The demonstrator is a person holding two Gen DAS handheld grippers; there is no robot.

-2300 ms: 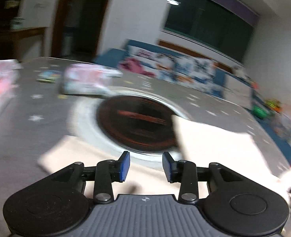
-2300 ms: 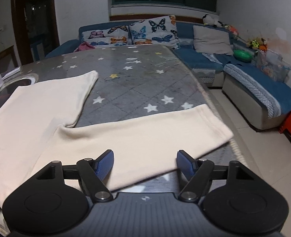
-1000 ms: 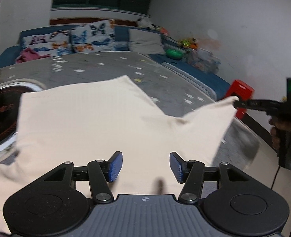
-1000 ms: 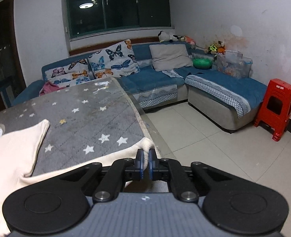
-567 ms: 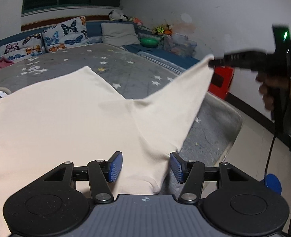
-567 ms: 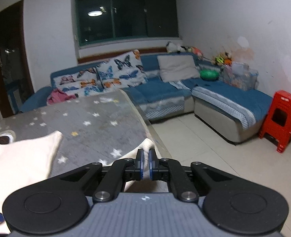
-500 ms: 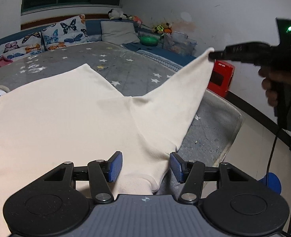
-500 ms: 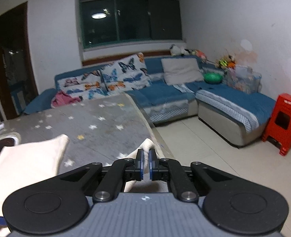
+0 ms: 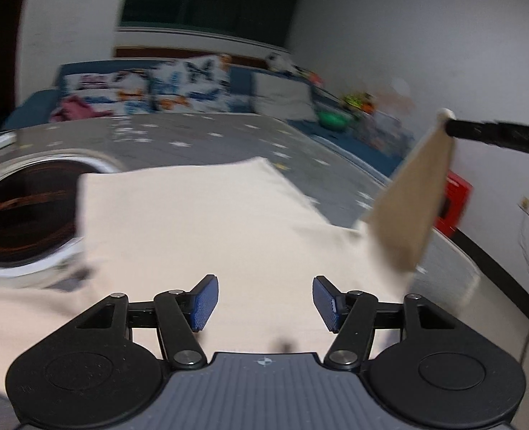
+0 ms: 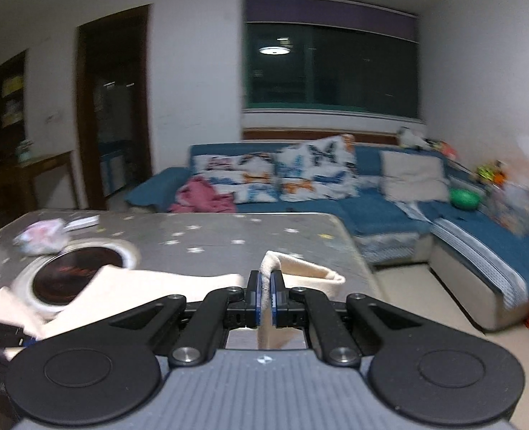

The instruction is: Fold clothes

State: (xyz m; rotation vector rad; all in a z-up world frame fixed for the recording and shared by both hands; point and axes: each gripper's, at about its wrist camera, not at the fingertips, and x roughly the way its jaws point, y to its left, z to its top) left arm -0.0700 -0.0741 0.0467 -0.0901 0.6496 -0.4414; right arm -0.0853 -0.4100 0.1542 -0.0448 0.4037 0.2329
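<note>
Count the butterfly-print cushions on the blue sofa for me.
2, side by side against the blue sofa backrest: one butterfly-print cushion beside the pink cloth, the other beside the plain beige cushion.

The left wrist camera sits low and close over the cream garment [image 9: 199, 222], facing across the star-patterned table [image 9: 207, 139] toward the far blue sofa [image 9: 95, 96], slightly rightward. The right wrist camera rides higher at the table's right edge, facing the same sofa [image 10: 372, 215] and window [image 10: 332, 68]. Both views share the garment [image 10: 149, 283], the dark round inset [image 10: 74, 272], and the sofa.
</note>
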